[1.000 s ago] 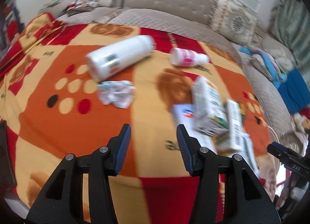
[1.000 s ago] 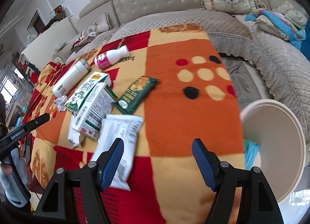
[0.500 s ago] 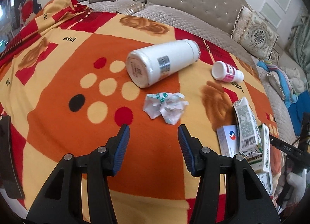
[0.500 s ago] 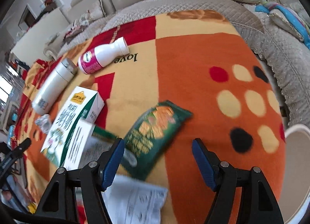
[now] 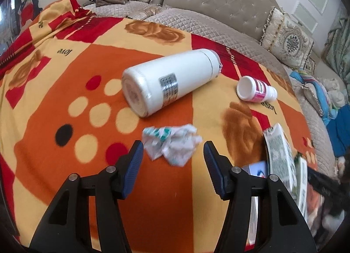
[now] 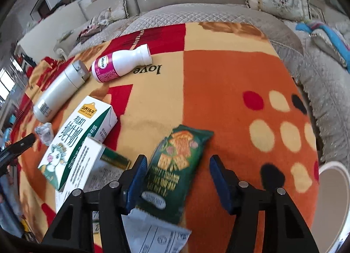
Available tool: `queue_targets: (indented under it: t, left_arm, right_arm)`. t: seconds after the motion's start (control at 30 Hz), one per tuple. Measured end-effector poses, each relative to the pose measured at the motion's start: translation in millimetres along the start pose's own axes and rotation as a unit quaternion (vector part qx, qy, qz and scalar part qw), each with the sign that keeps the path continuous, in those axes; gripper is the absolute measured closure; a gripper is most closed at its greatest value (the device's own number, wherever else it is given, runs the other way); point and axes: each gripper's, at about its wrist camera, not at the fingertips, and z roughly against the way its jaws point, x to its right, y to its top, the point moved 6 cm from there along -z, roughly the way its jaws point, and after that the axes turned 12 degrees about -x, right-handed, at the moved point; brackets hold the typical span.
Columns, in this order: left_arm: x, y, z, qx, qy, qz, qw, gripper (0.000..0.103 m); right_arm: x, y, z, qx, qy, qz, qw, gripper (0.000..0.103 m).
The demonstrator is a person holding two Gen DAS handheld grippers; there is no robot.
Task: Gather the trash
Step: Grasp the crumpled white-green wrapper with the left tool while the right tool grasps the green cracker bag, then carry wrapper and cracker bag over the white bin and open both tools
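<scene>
**Both grippers lined up on litter, nothing gripped yet**

A crumpled white paper wad with green print (image 5: 171, 144) lies on the orange, red and yellow patterned blanket (image 5: 65, 82), just ahead of the left gripper (image 5: 174, 161), at twelve o'clock from its tips. Its jaws have just been opening and stand about half apart with only the near edge of the wad between them; the pads (image 5: 134, 165) press on nothing. That spread looks meant to clear the wad's width.

A flat dark green cracker packet (image 6: 175, 165) lies lengthwise between the jaws of the right gripper (image 6: 178, 178). These have just been closing and sit roughly half open; the left pad is at the packet's edge, the other well clear, so it is not held.

At eleven o'clock from the wad rests a white cylindrical flask on its side (image 5: 168, 82); at two o'clock, a small white bottle with a pink label (image 5: 256, 90). Left of the packet, at nine to ten o'clock, are a green-and-white milk carton (image 6: 78, 137) and a white box (image 6: 87, 165). A round white bin (image 6: 332, 205), at four o'clock from the packet, is probably where the litter goes.
</scene>
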Motion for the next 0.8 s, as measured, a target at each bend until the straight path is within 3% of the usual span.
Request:
queue_targets:
  t: [0.17, 0.2, 0.23, 0.3, 0.4, 0.8]
  left_arm:
    - [3, 8, -22, -0.007, 0.01, 0.017, 0.9998, 0.048]
    - [4, 8, -26, -0.009, 0.007, 0.016, 0.9998, 0.048]
    - [5, 8, -29, -0.011, 0.005, 0.013, 0.9999, 0.05]
    - [8, 6, -27, -0.006, -0.001, 0.0, 1.0, 0.074]
    - [8, 1, -22, -0.013, -0.02, -0.007, 0.9997, 0.086]
    - [19, -31, 51, 0.021, -0.057, -0.038, 0.9974, 0.089]
  right_arm:
    - [-6, -4, -1, 0.018, -0.015, 0.019, 1.0, 0.05]
    - [-6, -5, -1, 0.02, -0.016, 0.02, 0.999, 0.065]
    - [-6, -5, -1, 0.019, -0.014, 0.021, 0.999, 0.071]
    - [-4, -6, 2, 0.019, -0.006, 0.021, 1.0, 0.073]
    - [0, -7, 13, 0.032, 0.002, 0.02, 0.999, 0.075]
    - [11, -26, 59, 0.073, 0.013, 0.009, 0.997, 0.075]
